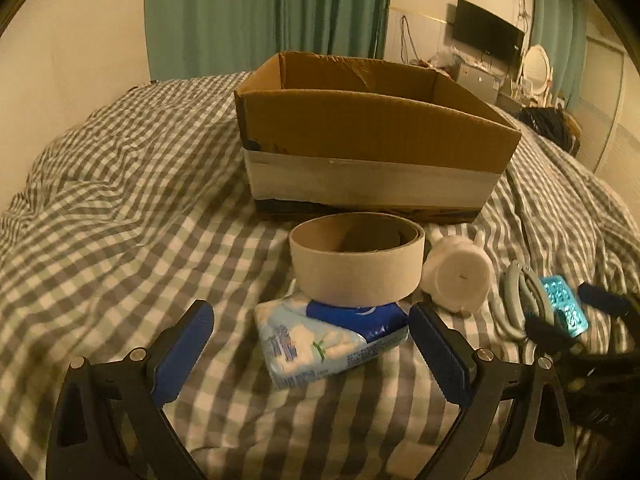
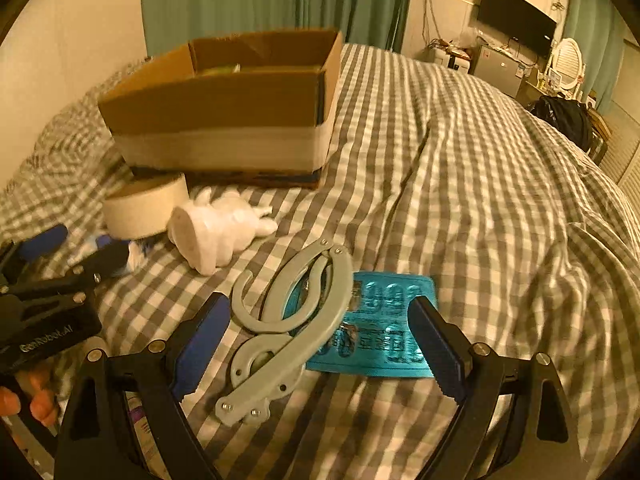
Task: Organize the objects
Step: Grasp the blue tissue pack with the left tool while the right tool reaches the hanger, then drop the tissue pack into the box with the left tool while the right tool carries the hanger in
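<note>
Left tool (image 1: 311,354) spread wide, empty, low over grey-and-white checked bed cover (image 1: 120,208), straddling blue-and-white soft tissue pack (image 1: 332,340). Beige cardboard tape ring (image 1: 356,260) sitting partly on the pack's far edge, just in front of open brown cardboard box (image 1: 372,136). White figurine on its side (image 1: 458,276) just right of ring.

Right tool (image 2: 320,344) also spread wide, nothing held, over grey plastic folding hanger (image 2: 288,320) lying partly on teal foil blister sheet (image 2: 380,328). Both well right of the box, near the figurine.

Likely step: pick up items and drop into box, tissue pack for left, hanger for right. Neither grasped yet.

Doing it well:
- Left: lower until pads flank pack's long sides, then close; soft pack, moderate squeeze enough. Ring resting on the pack likely to slide or roll off on lift, so draw pack toward near side first, or take ring first.
- Right: close across hanger's grey arms, not the foil beneath; flat thin sheet hard to pinch on soft bedding.
- Lift clear of box's near wall before releasing.
</note>
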`<state>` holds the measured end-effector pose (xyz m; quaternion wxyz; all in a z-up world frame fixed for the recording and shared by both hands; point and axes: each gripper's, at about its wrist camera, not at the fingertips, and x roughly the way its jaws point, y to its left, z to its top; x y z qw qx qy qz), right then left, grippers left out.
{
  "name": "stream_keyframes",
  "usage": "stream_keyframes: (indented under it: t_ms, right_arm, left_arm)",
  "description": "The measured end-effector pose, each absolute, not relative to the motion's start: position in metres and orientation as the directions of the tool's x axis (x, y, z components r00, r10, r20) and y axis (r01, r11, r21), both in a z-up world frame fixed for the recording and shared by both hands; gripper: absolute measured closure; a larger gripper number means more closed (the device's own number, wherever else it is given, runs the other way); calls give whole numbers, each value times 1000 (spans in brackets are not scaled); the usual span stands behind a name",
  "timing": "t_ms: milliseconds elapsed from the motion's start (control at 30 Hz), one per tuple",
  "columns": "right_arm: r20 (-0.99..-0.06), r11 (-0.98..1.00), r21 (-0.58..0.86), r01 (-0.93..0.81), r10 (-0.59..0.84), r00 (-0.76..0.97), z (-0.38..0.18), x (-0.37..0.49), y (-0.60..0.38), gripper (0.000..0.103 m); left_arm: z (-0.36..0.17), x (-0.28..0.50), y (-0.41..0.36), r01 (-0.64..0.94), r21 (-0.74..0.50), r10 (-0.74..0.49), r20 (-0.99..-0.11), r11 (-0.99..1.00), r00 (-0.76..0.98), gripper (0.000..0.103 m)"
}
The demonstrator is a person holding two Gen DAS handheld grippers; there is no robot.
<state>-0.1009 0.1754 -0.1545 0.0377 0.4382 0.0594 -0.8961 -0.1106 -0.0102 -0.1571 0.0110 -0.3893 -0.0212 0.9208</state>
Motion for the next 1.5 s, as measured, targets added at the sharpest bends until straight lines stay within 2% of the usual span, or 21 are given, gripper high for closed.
stream_keyframes:
  t_ms: [200,233,333,400,467,533,633,667,700,733,767,900,1133,1333,1500]
  right_arm:
    - [-817,-978,-142,153,29,-576,-177,-110,158,13]
    - [-815,-976,-154,157,35,-579,-178,-110,156,16]
    - [-800,-971,-173,163,42,-598,-176,-107,153,35]
    - [-794,-966,-192,171,50,-606,-177,-103,151,35]
    - [-790,-966,-193,171,49,-612,-175,-98,152,36]
    - [-790,-967,-187,175,42,-611,-174,-95,153,36]
    - [-787,-969,-173,176,29,-616,-169,-89,154,39]
    - [-785,-969,-172,177,26,-619,-166,-87,153,43]
    - [-783,-968,-175,180,25,-622,-165,-85,153,51]
    - [-775,-965,-179,192,18,-632,-161,-83,152,78]
    - [-764,-959,-206,196,32,-645,-157,-80,149,80]
    - [-772,-966,-166,200,1,-635,-152,-79,152,84]
    - [-752,-979,-124,159,-12,-659,-134,-71,171,97]
    - [-760,-996,-18,88,-44,-648,-132,-71,204,97]
    - [-750,-995,3,95,-65,-659,-126,-68,207,98]
  left_arm:
    - [-171,-124,-4,-47,-55,72,-741,-997,-668,2]
    - [-175,-126,-4,-51,-68,85,-750,-996,-657,2]
    - [-180,-131,-6,-59,-109,123,-774,-992,-622,2]
    - [-180,-129,-5,-63,-108,124,-775,-992,-619,2]
    - [-180,-127,-2,-79,-93,122,-779,-992,-615,7]
    - [-179,-124,-1,-87,-92,126,-776,-992,-618,18]
    - [-175,-119,-4,-89,-110,142,-768,-990,-624,22]
    - [-173,-116,-6,-91,-115,146,-764,-989,-629,22]
    - [-170,-112,-7,-91,-116,147,-759,-989,-635,23]
    - [-168,-109,-8,-91,-113,146,-756,-989,-638,24]
    - [-166,-107,-8,-92,-108,142,-755,-990,-640,24]
    - [-156,-94,-9,-98,-86,129,-746,-992,-653,25]
    - [-144,-78,-13,-68,-68,96,-739,-995,-666,25]
    - [-136,-72,-17,-50,-77,91,-727,-996,-680,25]
    - [-130,-69,-16,-51,-61,79,-719,-997,-691,25]
